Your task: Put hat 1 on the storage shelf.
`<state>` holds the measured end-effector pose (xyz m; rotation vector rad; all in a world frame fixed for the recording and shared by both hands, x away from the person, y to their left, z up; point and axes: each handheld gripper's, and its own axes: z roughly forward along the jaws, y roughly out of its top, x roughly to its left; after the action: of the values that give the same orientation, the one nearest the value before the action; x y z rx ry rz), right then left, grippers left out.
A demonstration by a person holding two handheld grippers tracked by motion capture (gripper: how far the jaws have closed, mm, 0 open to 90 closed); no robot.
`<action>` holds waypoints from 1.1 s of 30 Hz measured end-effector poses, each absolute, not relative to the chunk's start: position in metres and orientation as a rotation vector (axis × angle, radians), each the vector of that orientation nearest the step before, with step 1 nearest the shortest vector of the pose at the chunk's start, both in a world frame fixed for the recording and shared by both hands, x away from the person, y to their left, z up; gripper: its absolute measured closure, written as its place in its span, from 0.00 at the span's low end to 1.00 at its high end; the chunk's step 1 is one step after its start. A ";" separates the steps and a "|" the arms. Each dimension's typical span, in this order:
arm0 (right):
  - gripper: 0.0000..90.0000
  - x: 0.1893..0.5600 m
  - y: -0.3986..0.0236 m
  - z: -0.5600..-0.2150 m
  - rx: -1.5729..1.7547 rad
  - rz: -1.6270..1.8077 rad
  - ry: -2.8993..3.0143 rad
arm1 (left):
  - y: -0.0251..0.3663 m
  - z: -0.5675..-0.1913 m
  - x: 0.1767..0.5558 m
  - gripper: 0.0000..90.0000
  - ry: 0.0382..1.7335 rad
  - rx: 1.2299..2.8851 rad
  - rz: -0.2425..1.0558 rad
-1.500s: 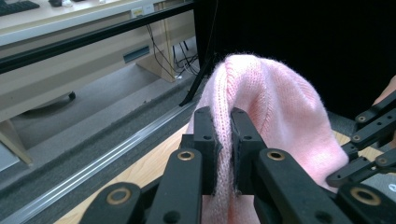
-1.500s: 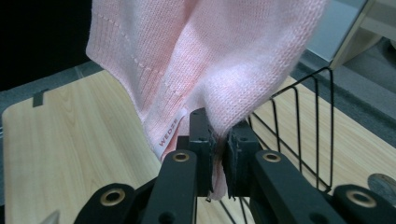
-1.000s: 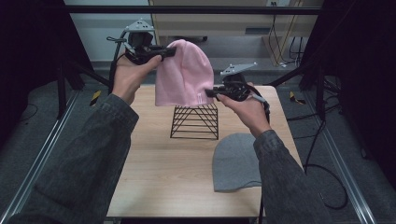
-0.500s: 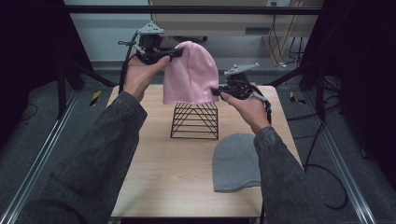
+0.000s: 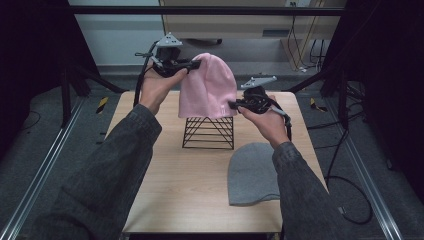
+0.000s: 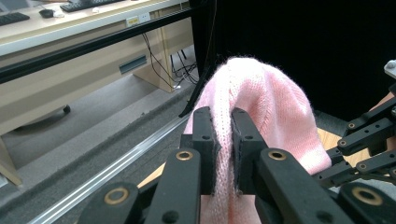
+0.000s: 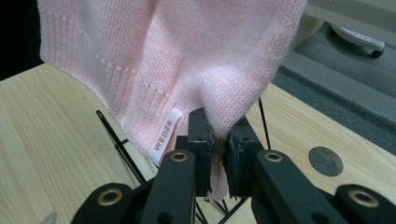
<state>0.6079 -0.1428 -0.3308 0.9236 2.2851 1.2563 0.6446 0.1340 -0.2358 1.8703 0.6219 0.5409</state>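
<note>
Looking down from the high view, the pink beanie [image 5: 208, 87] hangs just above the black wire stand [image 5: 209, 132] on the counter [image 5: 165, 190], which holds nothing. The left gripper [image 5: 196, 64] pinches its upper edge, the right gripper [image 5: 233, 104] its lower corner. A grey beanie [image 5: 252, 173] lies flat near the right forearm. Over to the left gripper view: jaws clamped tight on pink knit [image 6: 261, 102], a floor rail [image 6: 112, 170] running below. Right gripper view now: jaws closed on a fold beside the white label [image 7: 164, 135], wire stand [image 7: 119, 140] beneath, a round hole [image 7: 325, 161] in the counter.
</note>
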 end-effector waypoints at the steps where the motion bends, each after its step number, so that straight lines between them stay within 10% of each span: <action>1: 0.91 0.607 -0.143 -0.332 0.930 1.256 2.285 | 0.133 -0.237 0.644 0.91 0.623 1.868 0.538; 22: 0.85 0.603 -0.142 -0.355 0.934 1.208 2.331 | 0.132 -0.261 0.635 0.91 0.609 1.887 0.524; 33: 0.63 0.601 -0.142 -0.359 0.967 1.164 2.338 | 0.128 -0.263 0.623 0.91 0.578 1.914 0.529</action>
<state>0.6009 -0.1424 -0.3586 0.9670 2.3380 1.1637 0.6226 0.1284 -0.2627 1.9141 0.5781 0.5286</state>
